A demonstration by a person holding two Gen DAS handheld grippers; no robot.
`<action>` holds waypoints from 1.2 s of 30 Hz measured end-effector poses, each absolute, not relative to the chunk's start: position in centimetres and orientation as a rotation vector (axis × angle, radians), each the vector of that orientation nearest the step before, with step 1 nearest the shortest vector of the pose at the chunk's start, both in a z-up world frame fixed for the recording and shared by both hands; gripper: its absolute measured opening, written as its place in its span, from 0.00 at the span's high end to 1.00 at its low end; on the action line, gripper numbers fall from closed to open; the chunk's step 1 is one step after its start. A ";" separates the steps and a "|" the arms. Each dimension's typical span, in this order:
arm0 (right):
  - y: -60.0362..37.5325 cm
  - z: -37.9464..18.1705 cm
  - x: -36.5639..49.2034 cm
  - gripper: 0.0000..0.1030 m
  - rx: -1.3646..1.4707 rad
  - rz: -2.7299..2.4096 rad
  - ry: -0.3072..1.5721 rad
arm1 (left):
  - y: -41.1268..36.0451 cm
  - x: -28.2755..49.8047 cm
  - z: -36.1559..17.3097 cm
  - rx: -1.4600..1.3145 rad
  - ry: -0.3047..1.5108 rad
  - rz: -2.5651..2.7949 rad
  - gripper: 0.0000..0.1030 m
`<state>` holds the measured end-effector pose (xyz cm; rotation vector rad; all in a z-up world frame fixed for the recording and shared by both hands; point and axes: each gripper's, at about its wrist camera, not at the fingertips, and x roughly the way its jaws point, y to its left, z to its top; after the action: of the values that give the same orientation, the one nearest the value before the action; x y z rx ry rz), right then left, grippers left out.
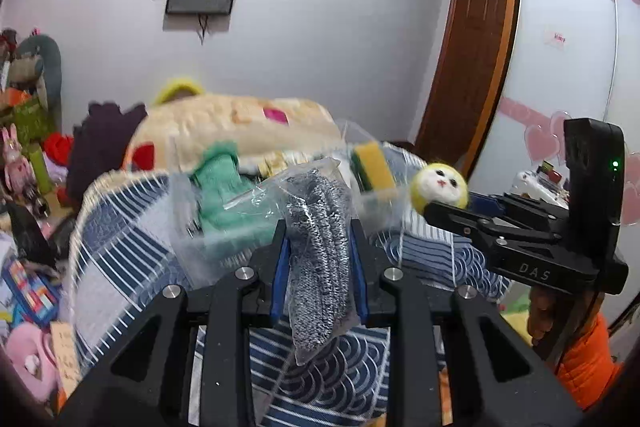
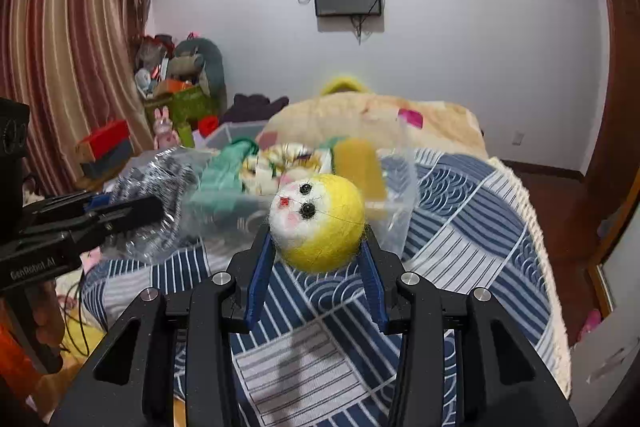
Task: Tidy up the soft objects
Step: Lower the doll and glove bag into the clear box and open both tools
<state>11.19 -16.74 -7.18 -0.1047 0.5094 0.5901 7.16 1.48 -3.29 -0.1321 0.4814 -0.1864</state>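
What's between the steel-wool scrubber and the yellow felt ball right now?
In the left wrist view, a yellow sponge inside the clear plastic bag sits between the scrubber and the felt ball.

Felt ball [image 2: 318, 223] right of bagged scourer [image 1: 316, 259], above bed [image 2: 460, 227].

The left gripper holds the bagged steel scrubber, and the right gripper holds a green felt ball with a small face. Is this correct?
Not quite. The ball in the right gripper is yellow with a white face, not green; the right wrist view shows this clearly. The rest stands: the left gripper is closed on the steel scrubber in its clear bag.
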 end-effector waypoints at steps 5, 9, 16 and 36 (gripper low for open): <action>-16.2 -5.1 11.8 0.63 -0.107 0.564 0.457 | 1.8 8.1 -1.3 -0.118 0.418 -0.156 0.74; -15.4 -3.9 12.7 0.63 -0.098 0.568 0.429 | 1.8 9.2 -1.1 -0.108 0.399 -0.127 0.74; -12.6 -4.7 15.1 0.63 -0.108 0.581 0.458 | 2.2 12.4 -2.4 -0.132 0.429 -0.103 0.74; -10.3 -8.3 17.5 0.61 -0.146 0.615 0.615 | 2.5 17.3 -6.7 -0.184 0.563 -0.099 0.71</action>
<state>17.45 -10.27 -8.30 -0.1459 0.6152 0.6155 17.29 2.50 -6.66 -0.1837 0.5625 -0.0986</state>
